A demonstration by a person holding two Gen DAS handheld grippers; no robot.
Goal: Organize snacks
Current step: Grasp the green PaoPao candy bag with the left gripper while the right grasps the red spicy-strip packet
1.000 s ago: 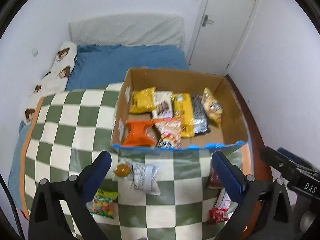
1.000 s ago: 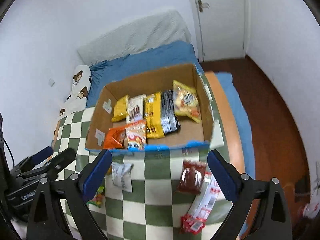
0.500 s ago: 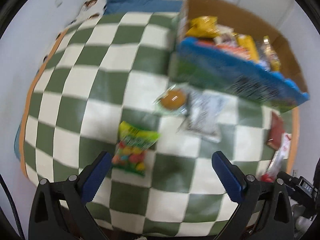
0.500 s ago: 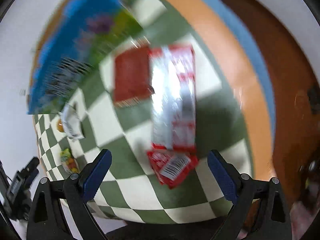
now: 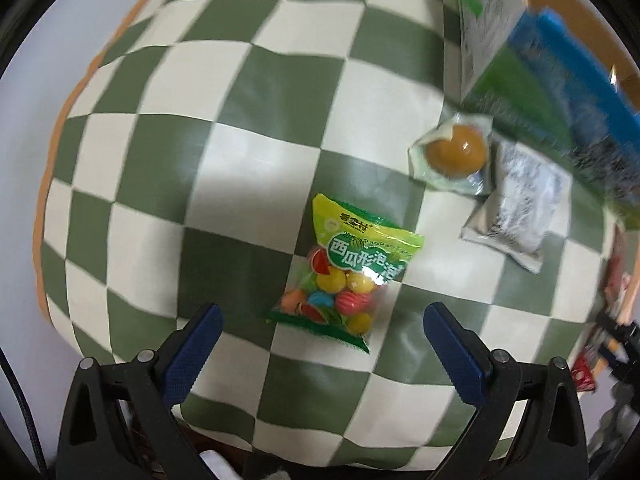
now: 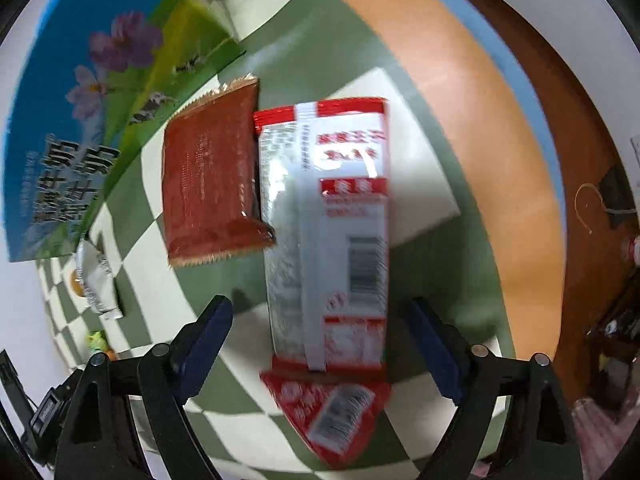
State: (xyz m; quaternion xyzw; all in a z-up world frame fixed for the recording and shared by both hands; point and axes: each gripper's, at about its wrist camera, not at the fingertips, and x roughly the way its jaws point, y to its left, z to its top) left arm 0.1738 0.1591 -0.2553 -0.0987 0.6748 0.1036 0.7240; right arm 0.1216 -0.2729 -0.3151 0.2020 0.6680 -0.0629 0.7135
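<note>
Snacks lay under both of our tools on the checkered blanket.
Our left tool hung released, jaws spread wide, just above the green candy bag; a round orange-filled packet and a white packet lay beside the printed box. Our right tool was released too, straddling the long red-and-white packet, which touched a dark red packet.

Glossy plastic candy bag, matt checkered cloth
</note>
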